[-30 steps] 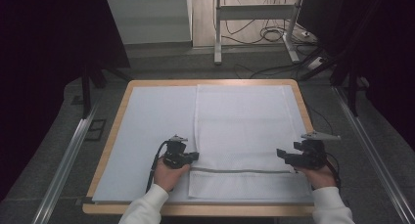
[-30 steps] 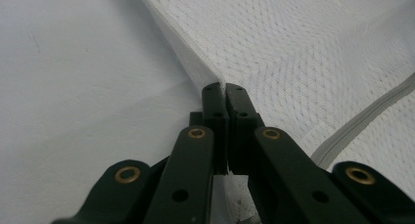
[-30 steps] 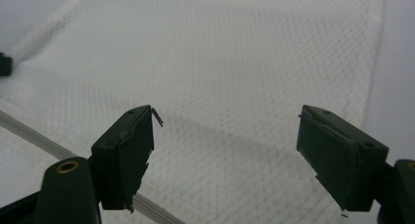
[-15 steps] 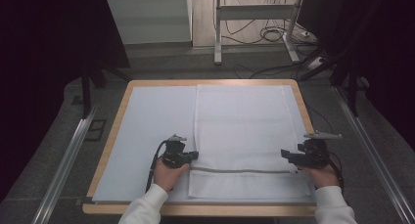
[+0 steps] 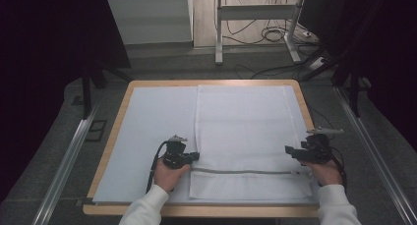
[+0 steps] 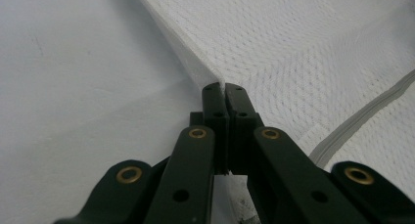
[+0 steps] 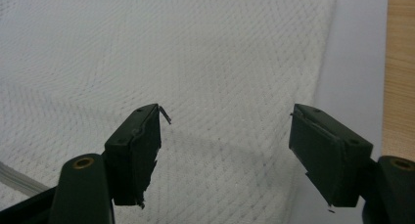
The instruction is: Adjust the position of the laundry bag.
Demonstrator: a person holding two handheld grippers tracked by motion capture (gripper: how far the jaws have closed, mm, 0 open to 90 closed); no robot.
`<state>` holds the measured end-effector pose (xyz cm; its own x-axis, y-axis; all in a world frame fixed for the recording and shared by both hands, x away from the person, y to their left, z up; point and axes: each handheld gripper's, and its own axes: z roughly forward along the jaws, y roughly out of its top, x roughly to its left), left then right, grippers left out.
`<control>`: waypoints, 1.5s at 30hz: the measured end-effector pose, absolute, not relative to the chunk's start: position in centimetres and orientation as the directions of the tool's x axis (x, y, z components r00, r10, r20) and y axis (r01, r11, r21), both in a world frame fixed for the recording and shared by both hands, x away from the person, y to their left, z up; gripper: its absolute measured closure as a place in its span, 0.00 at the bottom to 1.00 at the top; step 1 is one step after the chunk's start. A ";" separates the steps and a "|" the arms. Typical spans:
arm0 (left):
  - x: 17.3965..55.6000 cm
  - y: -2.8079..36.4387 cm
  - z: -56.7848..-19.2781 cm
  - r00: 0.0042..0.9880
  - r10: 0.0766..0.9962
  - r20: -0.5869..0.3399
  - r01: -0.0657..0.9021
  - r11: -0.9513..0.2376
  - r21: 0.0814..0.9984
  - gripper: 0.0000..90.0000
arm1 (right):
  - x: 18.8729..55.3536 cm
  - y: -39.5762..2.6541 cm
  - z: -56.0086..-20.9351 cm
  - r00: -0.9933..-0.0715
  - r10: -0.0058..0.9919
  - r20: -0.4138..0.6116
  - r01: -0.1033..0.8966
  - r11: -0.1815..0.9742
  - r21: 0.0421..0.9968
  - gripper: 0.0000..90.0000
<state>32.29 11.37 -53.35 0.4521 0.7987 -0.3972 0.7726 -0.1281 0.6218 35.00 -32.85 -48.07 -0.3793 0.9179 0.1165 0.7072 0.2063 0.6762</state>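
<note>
A white mesh bag (image 5: 246,126) with a grey zipper (image 5: 246,172) across its near end lies flat on the table's pale mat (image 5: 152,117). My left gripper (image 5: 195,156) is shut on the bag's left edge, just beyond the zipper. In the left gripper view the jaws (image 6: 224,89) pinch a raised fold of the mesh (image 6: 303,53). My right gripper (image 5: 289,150) hovers at the bag's right edge. Its jaws (image 7: 225,131) have just been closing a little but stand wide apart. The mesh (image 7: 195,53) lies under the gap, and the pads do not press it.
The wooden table (image 5: 211,82) has a narrow bare rim around the mat. Beyond the far edge are a metal stand (image 5: 255,18) and loose cables (image 5: 275,36) on the floor. Metal rails (image 5: 69,161) run along both sides of the table.
The right gripper has shifted very slightly at the bag's right edge. The left gripper and the bag have stayed where they were.
</note>
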 end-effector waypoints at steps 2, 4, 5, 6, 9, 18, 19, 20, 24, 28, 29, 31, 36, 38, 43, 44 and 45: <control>32.3 11.4 -53.4 0.451 0.798 -0.400 0.774 -0.127 0.620 1.00 | 35.2 -33.0 -48.2 -0.373 0.920 0.116 0.717 0.207 0.666 0.31; 32.3 11.4 -53.3 0.451 0.797 -0.403 0.774 -0.123 0.621 1.00 | 35.3 -33.1 -48.3 -0.365 0.924 0.112 0.721 0.205 0.662 0.31; 32.3 11.5 -53.3 0.450 0.796 -0.404 0.774 -0.122 0.622 0.99 | 35.5 -33.3 -48.5 -0.351 0.929 0.116 0.735 0.197 0.649 0.31; 32.3 11.5 -53.3 0.450 0.796 -0.404 0.774 -0.122 0.622 0.99 | 35.5 -33.3 -48.5 -0.350 0.929 0.117 0.738 0.197 0.645 0.31; 32.3 11.5 -53.3 0.451 0.796 -0.404 0.773 -0.123 0.622 0.99 | 35.7 -33.6 -48.8 -0.327 0.937 0.123 0.757 0.182 0.627 0.33; 32.3 11.5 -53.2 0.452 0.794 -0.407 0.775 -0.123 0.620 0.99 | 36.0 -34.5 -49.5 -0.288 0.950 0.123 0.806 0.170 0.567 0.44; 32.3 11.6 -53.2 0.452 0.794 -0.407 0.774 -0.122 0.621 0.99 | 36.0 -34.5 -49.5 -0.290 0.949 0.122 0.809 0.175 0.561 0.45; 32.3 11.6 -53.2 0.452 0.793 -0.408 0.775 -0.123 0.620 0.99 | 36.1 -34.5 -49.6 -0.293 0.948 0.123 0.811 0.179 0.556 0.46; 32.3 11.6 -53.3 0.450 0.794 -0.409 0.778 -0.123 0.617 0.99 | 36.1 -34.4 -49.7 -0.289 0.950 0.117 0.818 0.182 0.546 0.48; 32.3 11.6 -53.2 0.451 0.793 -0.409 0.777 -0.124 0.617 0.99 | 36.1 -34.2 -49.8 -0.294 0.949 0.114 0.821 0.190 0.538 0.51; 32.3 11.6 -53.2 0.452 0.792 -0.410 0.777 -0.124 0.618 0.99 | 36.1 -34.2 -49.9 -0.292 0.950 0.110 0.821 0.191 0.537 0.52; 32.3 11.6 -53.2 0.453 0.792 -0.410 0.776 -0.123 0.619 0.99 | 36.2 -34.2 -49.9 -0.291 0.951 0.106 0.822 0.192 0.537 0.53; 32.3 11.6 -53.1 0.454 0.792 -0.409 0.775 -0.124 0.620 0.99 | 36.1 -33.9 -49.8 -0.306 0.948 0.081 0.816 0.217 0.536 0.61; 32.3 11.6 -53.1 0.454 0.791 -0.411 0.775 -0.122 0.620 0.99 | 36.1 -33.6 -49.8 -0.321 0.946 0.054 0.808 0.244 0.536 0.74; 32.3 11.6 -53.0 0.452 0.793 -0.409 0.775 -0.122 0.620 0.99 | 36.0 -33.1 -49.9 -0.343 0.939 0.000 0.793 0.290 0.536 0.85; 32.3 11.6 -53.0 0.454 0.793 -0.407 0.773 -0.124 0.622 0.99 | 36.0 -33.0 -49.9 -0.352 0.936 0.004 0.790 0.295 0.537 0.90; 32.3 11.7 -53.0 0.455 0.793 -0.406 0.772 -0.124 0.623 0.99 | 36.0 -33.0 -49.9 -0.355 0.935 0.007 0.789 0.295 0.538 0.92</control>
<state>32.26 11.65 -52.99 0.4545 0.7930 -0.4058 0.7724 -0.1240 0.6229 35.99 -33.00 -49.90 -0.3546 0.9350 0.0070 0.7893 0.2954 0.5382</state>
